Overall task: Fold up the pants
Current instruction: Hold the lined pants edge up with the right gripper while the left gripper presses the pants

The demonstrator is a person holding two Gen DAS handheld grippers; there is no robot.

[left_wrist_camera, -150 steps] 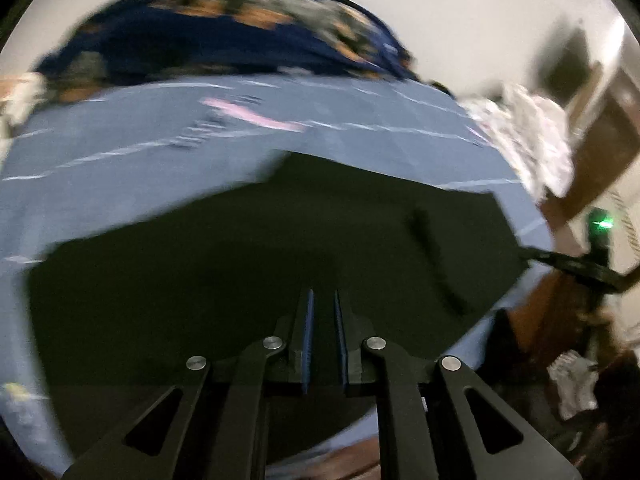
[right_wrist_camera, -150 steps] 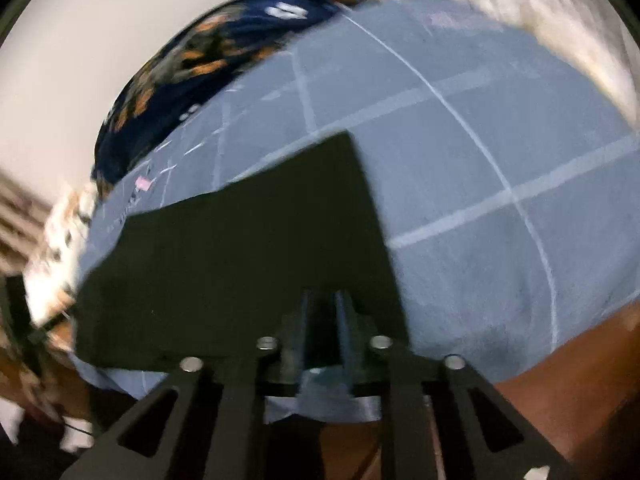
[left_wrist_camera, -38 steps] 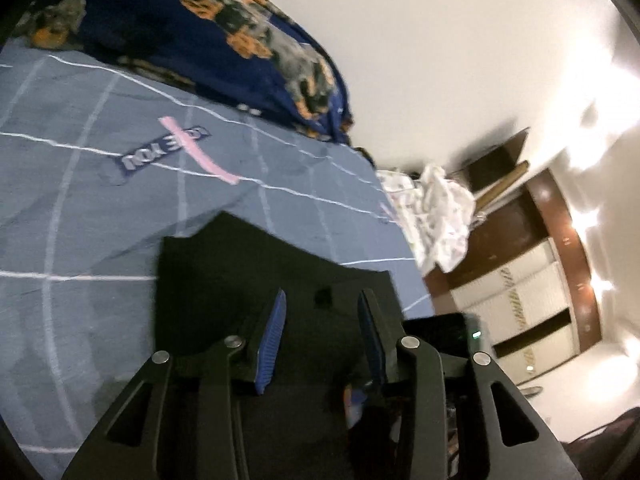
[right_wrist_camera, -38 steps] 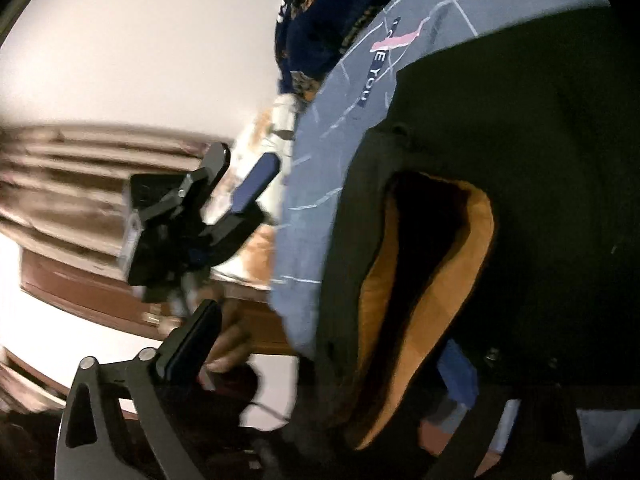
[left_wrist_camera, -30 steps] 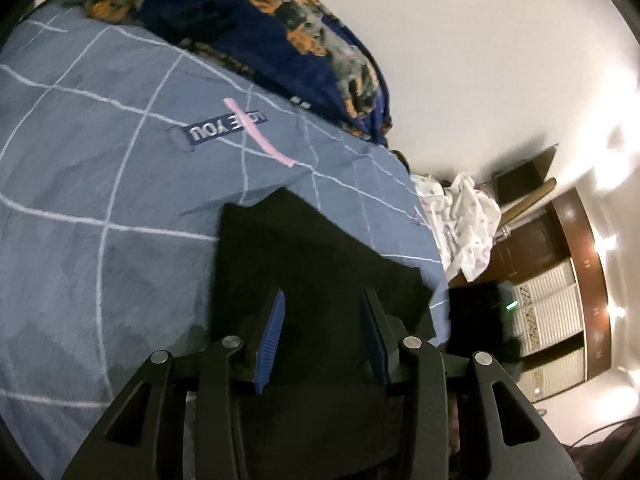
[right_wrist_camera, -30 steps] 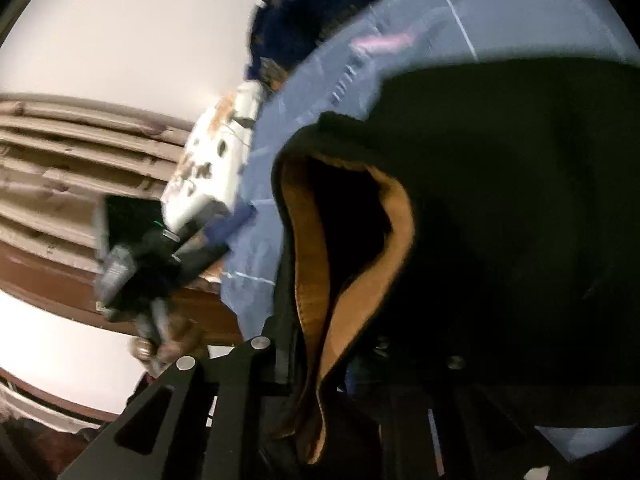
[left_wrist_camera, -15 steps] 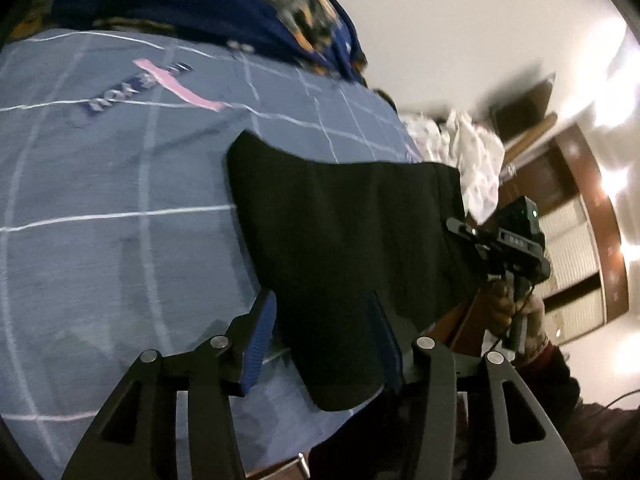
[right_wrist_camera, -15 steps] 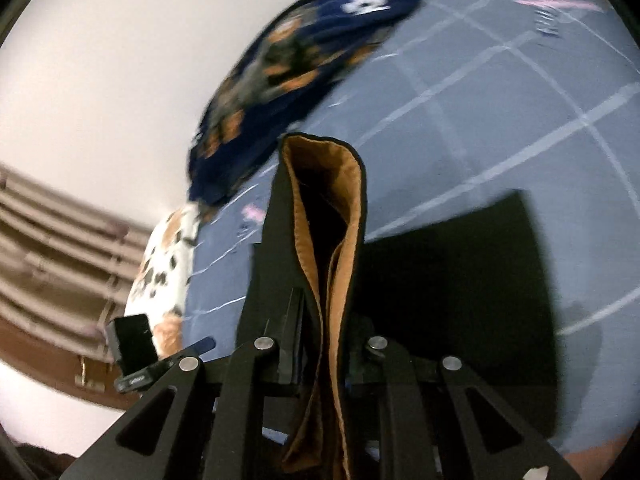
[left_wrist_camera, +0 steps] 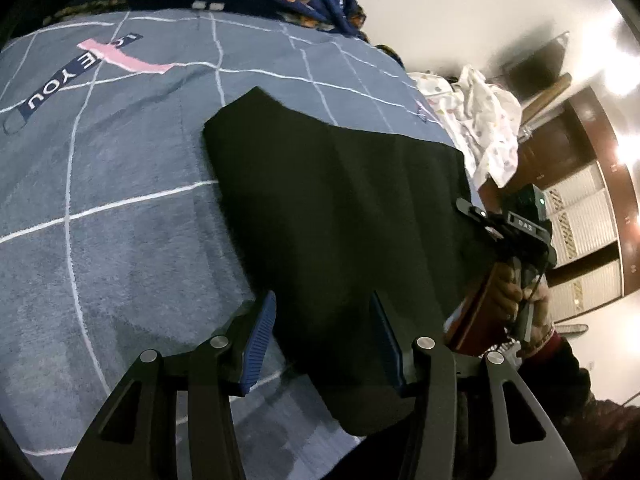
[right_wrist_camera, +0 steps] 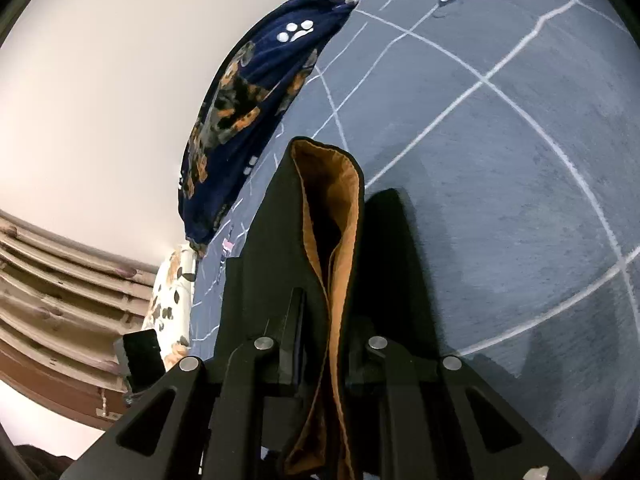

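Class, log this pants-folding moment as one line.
left gripper: open, above black pants | right gripper: shut on pants waistband, lifted | surface: blue bedspread

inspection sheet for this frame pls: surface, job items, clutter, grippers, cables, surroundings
Surface: bed with a blue grid-line cover, printed lettering near the far end.
Job's things: black pants spread on the cover; brown lining shows at the raised end.
Clutter: navy dog-print blanket bunched at the far end; white spotted cloth heaped off the bed's edge.
Grippers: left gripper open, its fingers either side of the pants' near end, not clamped. Right gripper shut on the pants, holding that end up.
Cables: nothing seen for certain.
Surroundings: plain white wall, slatted wood panel, brown wardrobe.
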